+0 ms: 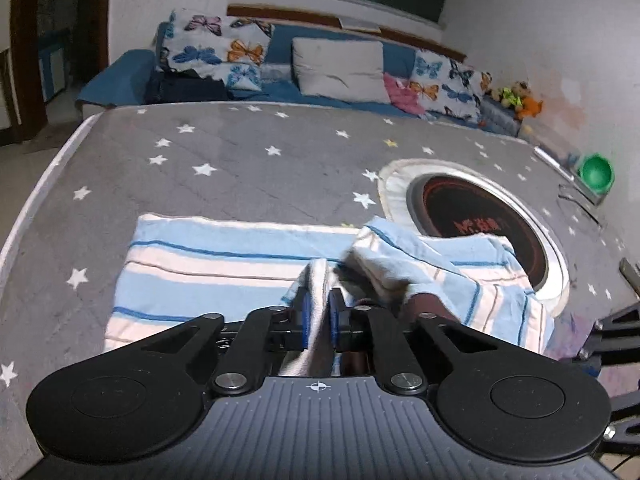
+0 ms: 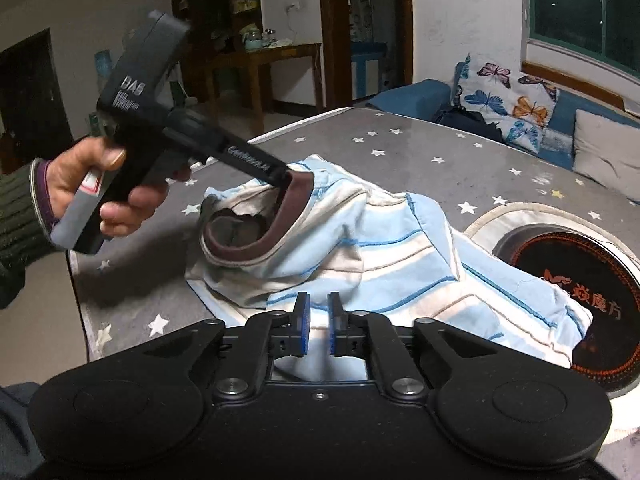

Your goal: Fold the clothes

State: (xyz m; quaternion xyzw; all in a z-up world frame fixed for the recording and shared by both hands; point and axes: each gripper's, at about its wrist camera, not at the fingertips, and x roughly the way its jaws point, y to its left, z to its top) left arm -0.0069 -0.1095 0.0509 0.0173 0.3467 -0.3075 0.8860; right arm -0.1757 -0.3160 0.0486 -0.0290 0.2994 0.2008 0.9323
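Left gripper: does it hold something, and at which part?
Yes. The left gripper is shut on the striped shirt, pinching it at the brown collar.

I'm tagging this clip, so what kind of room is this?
Most likely a lived-in home living room: a blue sofa with butterfly cushions, a star-patterned table cover, and a wooden side table near a doorway.

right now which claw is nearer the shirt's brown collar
Left. The left claw is clamped on the brown collar; the right claw sits apart over the shirt's striped body.
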